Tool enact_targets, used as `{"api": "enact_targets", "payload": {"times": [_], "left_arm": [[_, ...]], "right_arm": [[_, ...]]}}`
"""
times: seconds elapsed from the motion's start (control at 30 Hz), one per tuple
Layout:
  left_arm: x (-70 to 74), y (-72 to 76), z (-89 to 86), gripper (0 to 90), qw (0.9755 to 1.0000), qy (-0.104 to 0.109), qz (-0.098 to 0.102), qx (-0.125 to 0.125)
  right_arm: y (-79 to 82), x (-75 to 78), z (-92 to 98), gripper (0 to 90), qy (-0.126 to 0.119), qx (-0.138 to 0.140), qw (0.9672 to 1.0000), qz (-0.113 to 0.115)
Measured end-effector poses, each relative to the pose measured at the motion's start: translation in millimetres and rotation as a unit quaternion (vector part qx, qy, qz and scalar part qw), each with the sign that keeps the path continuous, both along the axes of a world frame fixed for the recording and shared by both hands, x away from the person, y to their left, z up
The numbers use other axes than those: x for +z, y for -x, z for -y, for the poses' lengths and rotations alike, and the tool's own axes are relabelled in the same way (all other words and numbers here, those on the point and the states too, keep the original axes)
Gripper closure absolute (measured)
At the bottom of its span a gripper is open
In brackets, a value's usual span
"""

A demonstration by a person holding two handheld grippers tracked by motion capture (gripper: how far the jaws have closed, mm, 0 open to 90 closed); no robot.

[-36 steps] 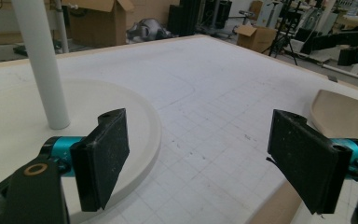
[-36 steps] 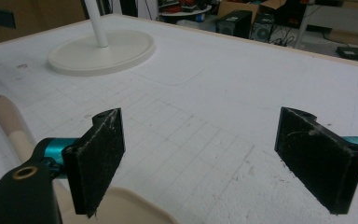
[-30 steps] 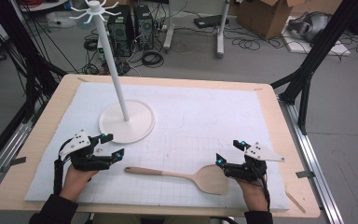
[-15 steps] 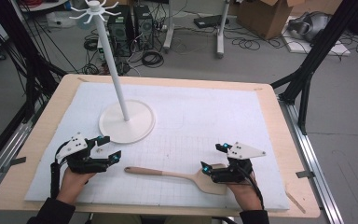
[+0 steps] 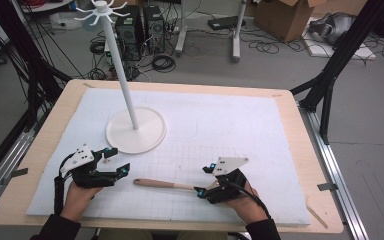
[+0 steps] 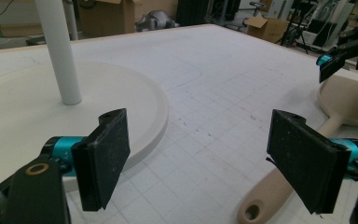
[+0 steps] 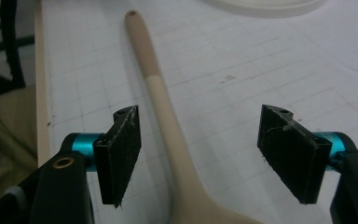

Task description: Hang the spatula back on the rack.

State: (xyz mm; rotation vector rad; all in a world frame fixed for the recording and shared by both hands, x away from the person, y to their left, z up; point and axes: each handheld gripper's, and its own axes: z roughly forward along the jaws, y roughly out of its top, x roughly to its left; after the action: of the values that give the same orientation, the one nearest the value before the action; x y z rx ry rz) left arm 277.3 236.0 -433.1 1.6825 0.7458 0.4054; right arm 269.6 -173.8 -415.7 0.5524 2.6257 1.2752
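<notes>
You were lining up the grasp: your right gripper straddled the neck of the long pale wooden spatula lying flat on the white-covered table, jaws just closing but apart from it. Your left gripper idled, jaws apart. Next, squeeze onto the handle squarely.

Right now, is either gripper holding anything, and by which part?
Nothing is held. The right gripper straddles the beige wooden spatula's handle near the blade, jaws just closing but pads clear of it. The left gripper is open on nothing.
</notes>
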Motion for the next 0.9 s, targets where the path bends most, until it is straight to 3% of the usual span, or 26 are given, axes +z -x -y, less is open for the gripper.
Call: {"api": "enact_targets", "payload": {"times": [0.23,0.37,0.73,0.9], "left_arm": [[-1.5,0.4,0.3,21.6,1.0,-0.002,-0.003,0.0],[-1.7,0.4,0.0,21.5,1.0,-0.002,-0.004,0.001],[-3.4,-1.2,1.7,21.5,1.0,0.0,-0.009,0.002],[-4.1,-1.8,3.5,21.6,0.9999,0.002,-0.011,0.0]], "right_arm": [[-11.0,-6.5,-25.4,37.6,0.067,0.053,0.9961,-0.02],[-14.2,-11.4,-33.9,44.7,0.083,0.073,0.9935,-0.026],[-16.0,-14.5,-40.1,56.0,0.105,0.093,0.9897,-0.028],[-15.9,-15.5,-42.6,69.3,0.117,0.108,0.9868,-0.029]]}}
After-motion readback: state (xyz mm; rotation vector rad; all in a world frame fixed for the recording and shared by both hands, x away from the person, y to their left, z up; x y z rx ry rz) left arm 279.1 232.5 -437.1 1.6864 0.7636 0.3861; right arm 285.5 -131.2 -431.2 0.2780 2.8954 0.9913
